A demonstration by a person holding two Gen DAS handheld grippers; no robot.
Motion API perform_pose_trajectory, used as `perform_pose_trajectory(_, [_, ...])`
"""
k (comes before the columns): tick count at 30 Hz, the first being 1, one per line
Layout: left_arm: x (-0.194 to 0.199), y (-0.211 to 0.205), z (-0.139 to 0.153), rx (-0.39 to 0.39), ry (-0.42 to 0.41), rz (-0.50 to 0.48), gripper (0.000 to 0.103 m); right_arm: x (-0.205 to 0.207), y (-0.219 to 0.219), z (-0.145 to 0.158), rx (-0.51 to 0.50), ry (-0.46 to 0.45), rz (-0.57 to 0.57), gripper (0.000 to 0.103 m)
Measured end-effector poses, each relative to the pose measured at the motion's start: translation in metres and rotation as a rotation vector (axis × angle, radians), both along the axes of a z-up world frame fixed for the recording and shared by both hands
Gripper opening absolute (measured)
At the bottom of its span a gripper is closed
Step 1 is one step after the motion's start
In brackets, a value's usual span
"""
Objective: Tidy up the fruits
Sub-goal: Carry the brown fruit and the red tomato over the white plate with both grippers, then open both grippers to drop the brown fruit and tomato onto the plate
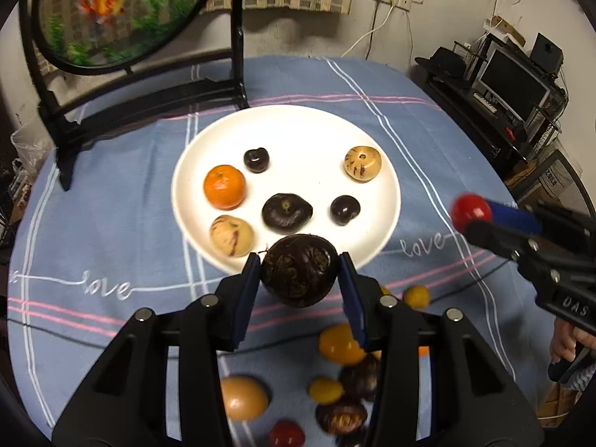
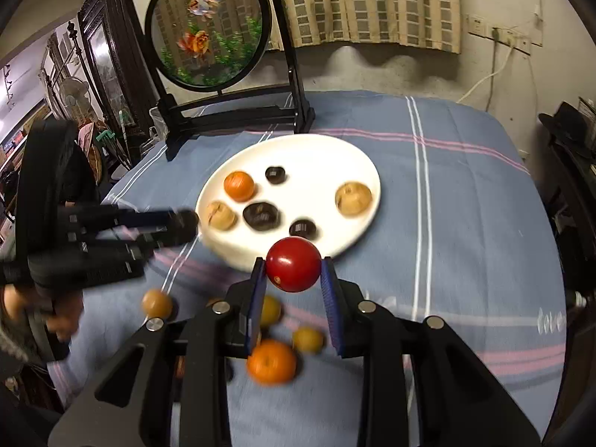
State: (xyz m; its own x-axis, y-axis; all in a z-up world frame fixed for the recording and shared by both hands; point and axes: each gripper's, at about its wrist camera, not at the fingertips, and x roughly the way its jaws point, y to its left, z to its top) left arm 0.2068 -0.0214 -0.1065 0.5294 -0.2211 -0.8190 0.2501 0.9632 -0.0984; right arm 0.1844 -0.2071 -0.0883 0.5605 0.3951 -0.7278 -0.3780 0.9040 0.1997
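Observation:
My left gripper (image 1: 300,260) is shut on a dark purple passion fruit (image 1: 300,270), held above the near rim of the white plate (image 1: 298,123). My right gripper (image 2: 294,262) is shut on a red tomato (image 2: 293,263), held just short of the plate (image 2: 316,152); it shows at the right in the left wrist view (image 1: 471,211). On the plate lie an orange (image 1: 224,187), two tan fruits (image 1: 362,164) (image 1: 231,235) and three dark fruits (image 1: 287,211). Loose fruits lie on the cloth below the grippers, among them an orange (image 2: 272,361) and yellow ones (image 1: 341,343).
A round framed goldfish screen (image 2: 205,26) on a black stand (image 1: 149,85) stands behind the plate. The blue striped tablecloth (image 2: 465,186) covers the round table. Shelves with a monitor (image 1: 514,82) stand to the right of the table.

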Motion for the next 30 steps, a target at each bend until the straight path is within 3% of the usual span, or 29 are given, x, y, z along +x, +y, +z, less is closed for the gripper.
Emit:
perform_pose_trajectory(9, [0.038,-0.015,-0.033,-0.006,0.060,-0.013,0.044,0.080,0.029,-0.032,0.022,0.032,0.012,0.031])
perform_pose_trajectory(12, [0.043,-0.013,-0.041,-0.004,0.075,0.005,0.045,0.096,0.037,-0.044,0.021,0.080,0.017,0.032])
perform_pose_trajectory(15, [0.044,-0.006,-0.043,-0.012,0.079,0.030,0.053,0.100,0.037,-0.044,0.010,0.074,0.004,0.032])
perform_pose_trajectory(17, [0.042,0.000,-0.038,-0.026,0.071,0.047,0.059,0.095,0.030,-0.037,0.026,0.058,-0.013,0.037])
perform_pose_trajectory(19, [0.037,0.006,-0.032,-0.034,0.059,0.066,0.063,0.085,0.024,-0.027,0.025,0.020,-0.039,0.061])
perform_pose_trajectory(25, [-0.001,0.032,-0.009,-0.018,0.022,0.125,0.066,0.022,-0.010,0.008,0.115,-0.038,-0.088,0.062])
perform_pose_trajectory(30, [-0.061,0.068,-0.014,-0.004,0.056,0.210,0.066,-0.054,-0.031,0.004,0.121,-0.021,-0.139,0.062])
